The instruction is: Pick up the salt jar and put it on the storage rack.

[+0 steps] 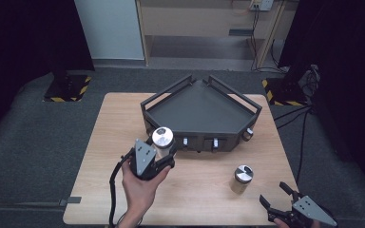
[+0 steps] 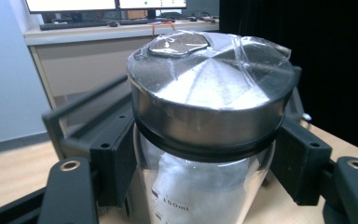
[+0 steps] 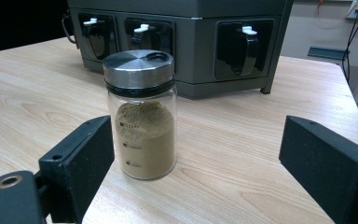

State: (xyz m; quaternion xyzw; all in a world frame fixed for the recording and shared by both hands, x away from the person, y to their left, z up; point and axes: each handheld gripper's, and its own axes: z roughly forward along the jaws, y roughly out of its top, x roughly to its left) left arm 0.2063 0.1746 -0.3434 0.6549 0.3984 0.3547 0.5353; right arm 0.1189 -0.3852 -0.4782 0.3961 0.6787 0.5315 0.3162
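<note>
We worked across the light wooden table point(image 1: 100, 142) from its left side to its right. At the left, our left gripper point(image 1: 164, 151) was clamped on a clear glass jar with a brushed steel lid and a white filling point(image 1: 162, 141), its black pads pressing on the glass just under the lid from both sides. In the high view the jar sat between the jaws in front of the left corner of the dark grey angular rack with a railed top tray point(image 1: 199, 111), upright or nearly so. In the left gripper view the same jar point(image 2: 205, 116) showed close up: clear film lay stretched over the lid, a black ring ran beneath the steel rim, and printed measure marks stood on the glass over the white contents. We could not tell from these pictures whether the jar's base touched the table.

Further right, along the rack's front face, small white-topped handles point(image 3: 142, 29) sat in dark recesses. In front of the rack, well apart from the first jar, a second clear glass jar with a steel lid and a tan powder inside point(image 1: 241, 179) stood upright on the table. In the right gripper view this jar point(image 3: 142, 119) stood ahead of the jaws, nearer one of them.

At the far right, near the table's front edge, our right gripper point(image 1: 278, 199) held nothing, its jaws spread wide and clear of the tan jar.
</note>
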